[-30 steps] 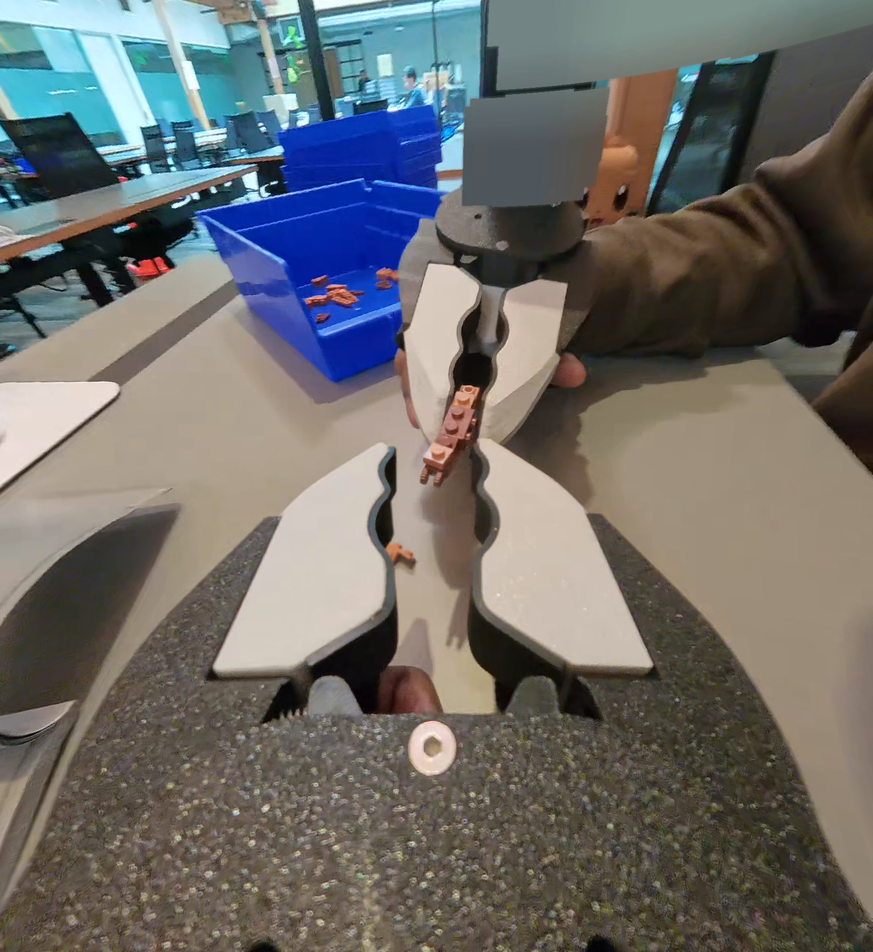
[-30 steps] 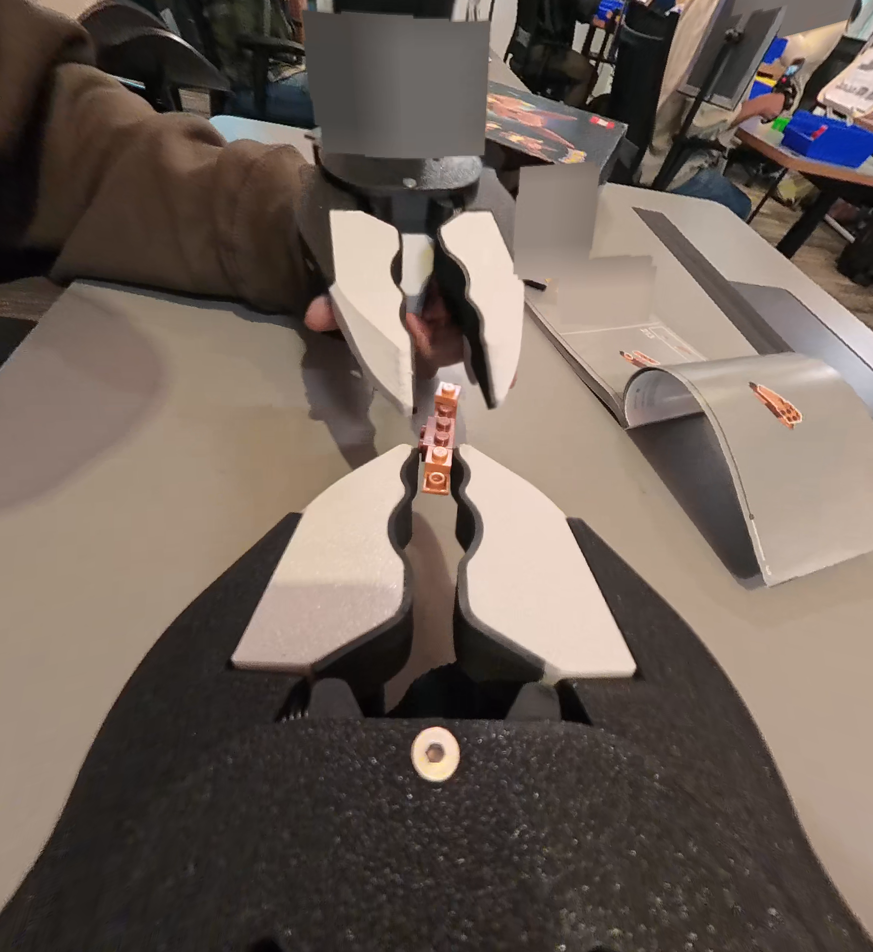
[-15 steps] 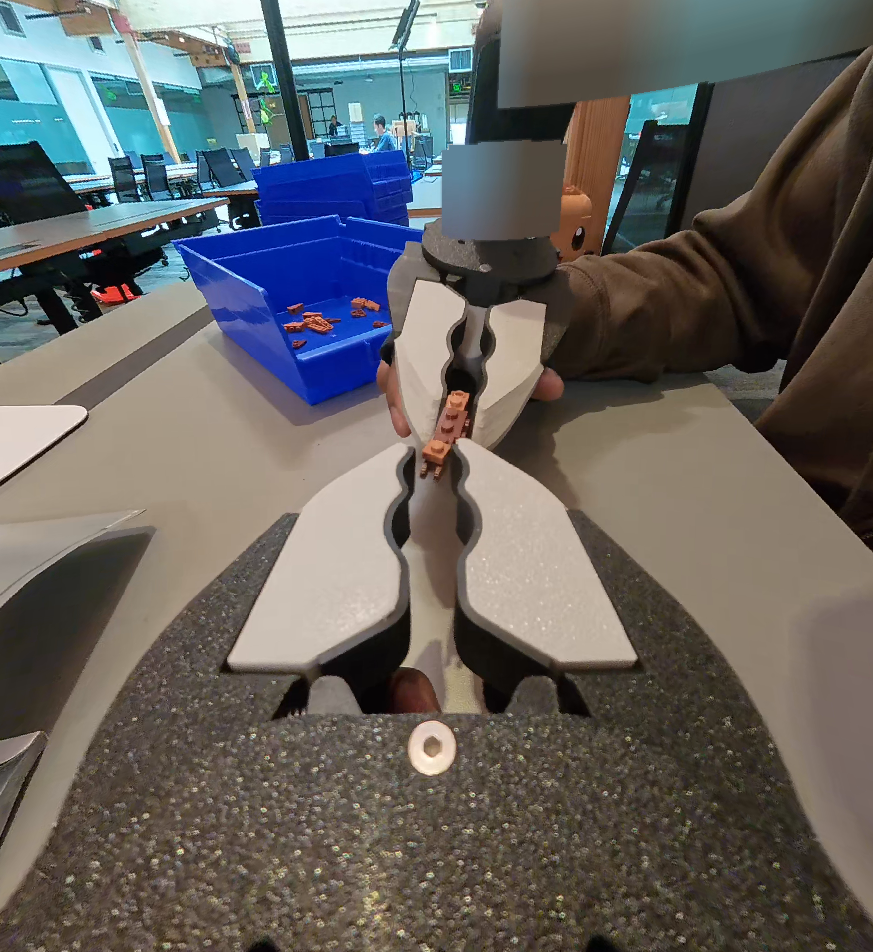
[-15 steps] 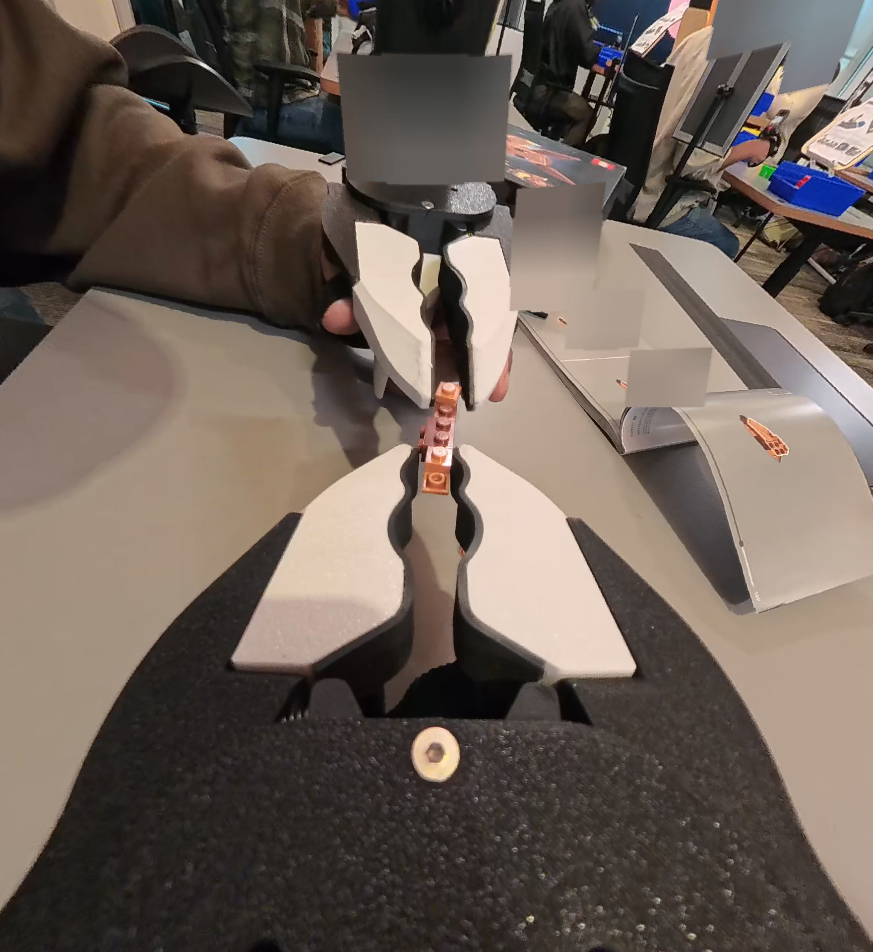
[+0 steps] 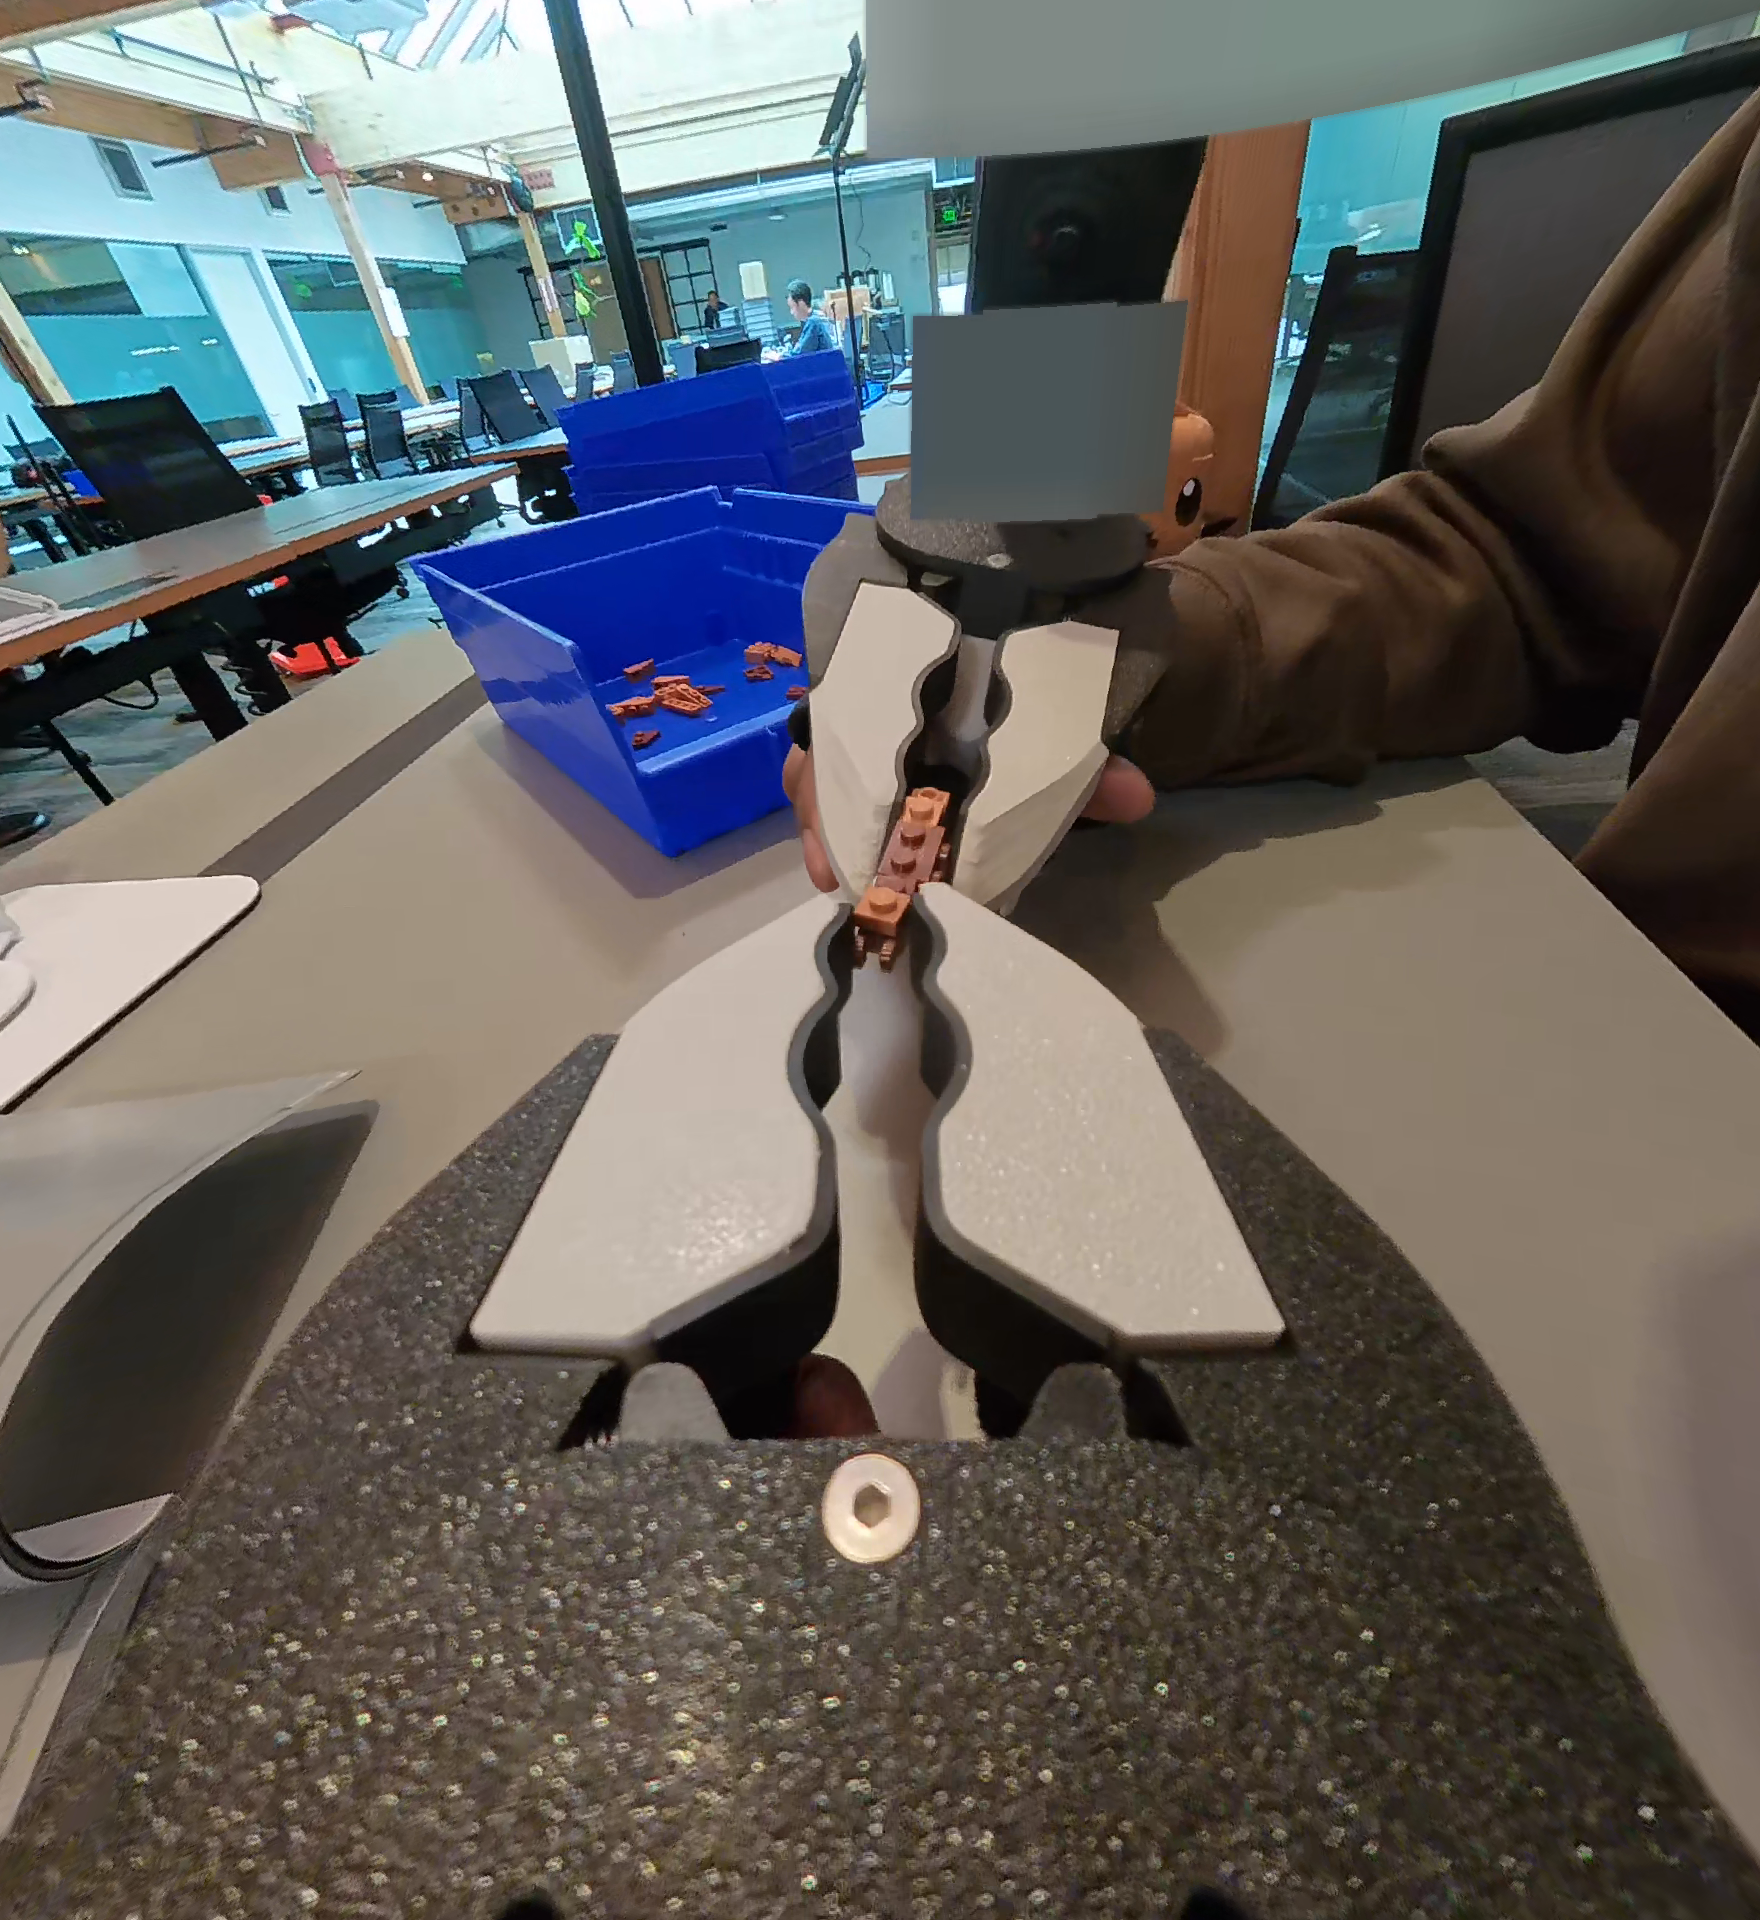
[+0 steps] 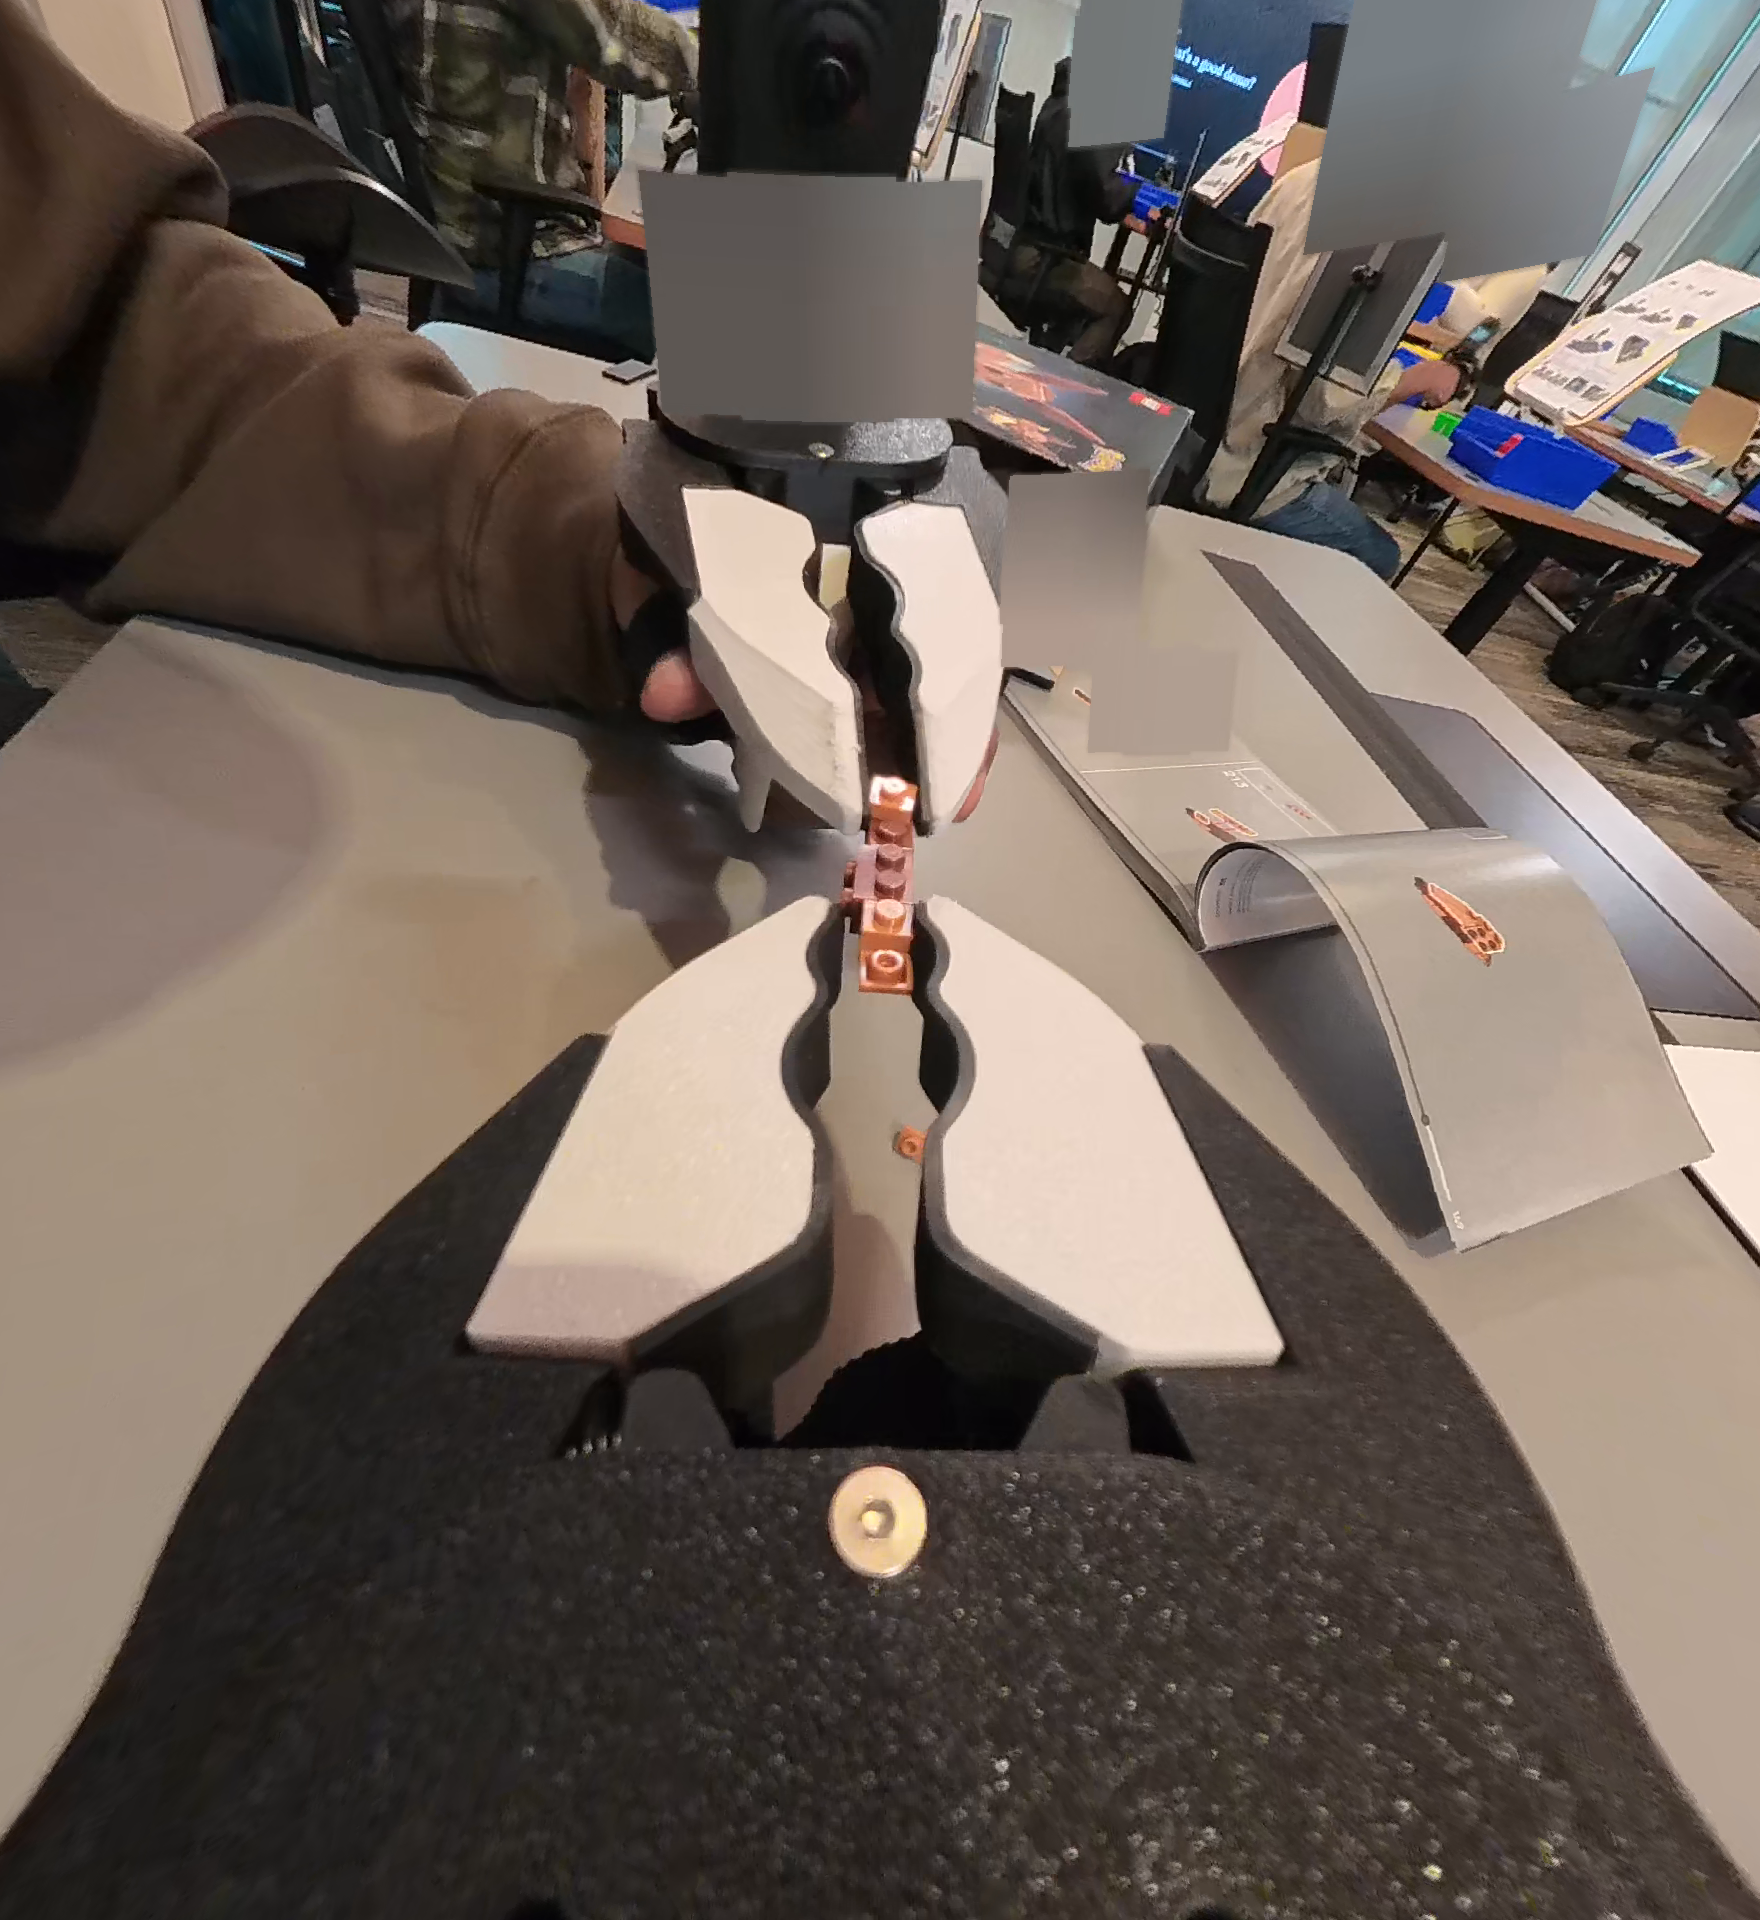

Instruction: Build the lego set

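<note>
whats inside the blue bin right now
The blue bin holds a scatter of small brown lego pieces on its floor. The right gripper and the bin's near wall cover part of the floor, so more pieces may lie unseen there.

An open office: grey desk (image 5: 440,935) in front, rows of wooden tables (image 5: 232,540) with black chairs (image 5: 143,462), glass walls (image 5: 128,322), timber posts (image 5: 1234,312), and a bright skylit ceiling (image 5: 647,73).

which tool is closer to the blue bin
Right. The right tool sits just beside the blue bin; the left tool reaches in from the side away from it, both gripping the brick assembly.
</note>
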The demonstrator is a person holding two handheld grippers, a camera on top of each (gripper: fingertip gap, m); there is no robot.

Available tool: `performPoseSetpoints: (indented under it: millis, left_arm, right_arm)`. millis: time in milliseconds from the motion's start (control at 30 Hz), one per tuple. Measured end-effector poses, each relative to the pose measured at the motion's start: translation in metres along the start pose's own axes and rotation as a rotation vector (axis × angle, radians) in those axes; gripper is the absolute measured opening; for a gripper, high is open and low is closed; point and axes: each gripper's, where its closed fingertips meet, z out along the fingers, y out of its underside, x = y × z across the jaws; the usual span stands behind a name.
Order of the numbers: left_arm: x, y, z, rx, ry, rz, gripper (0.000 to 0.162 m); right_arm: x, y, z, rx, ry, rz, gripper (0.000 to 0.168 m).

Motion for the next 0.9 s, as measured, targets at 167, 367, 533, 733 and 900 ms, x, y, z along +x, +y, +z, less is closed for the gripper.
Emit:
performPoseSetpoints:
  millis: [167, 367, 533, 733, 900]
  left_arm:
    - [-0.001, -0.002, 0.000, 0.017, -0.010, 0.004, 0.011]
    - [0.008, -0.011, -0.008, 0.061, 0.077, -0.025, 0.014]
    - [0.012, -0.007, -0.009, 0.031, 0.098, -0.002, 0.015]
    - [0.012, -0.006, -0.008, 0.021, 0.089, 0.027, 0.010]
    - [0.009, -0.006, -0.006, 0.002, 0.053, 0.065, 0.010]
  right_arm:
    - [0.000, -0.002, 0.000, 0.011, 0.010, -0.011, 0.011]
    - [-0.005, -0.003, 0.000, 0.017, -0.013, -0.024, 0.011]
    - [-0.009, -0.005, 0.000, 0.020, -0.030, -0.035, 0.011]
    - [-0.010, -0.005, 0.002, 0.009, -0.025, -0.058, 0.011]
    - [-0.007, -0.004, 0.002, 0.006, -0.005, -0.062, 0.011]
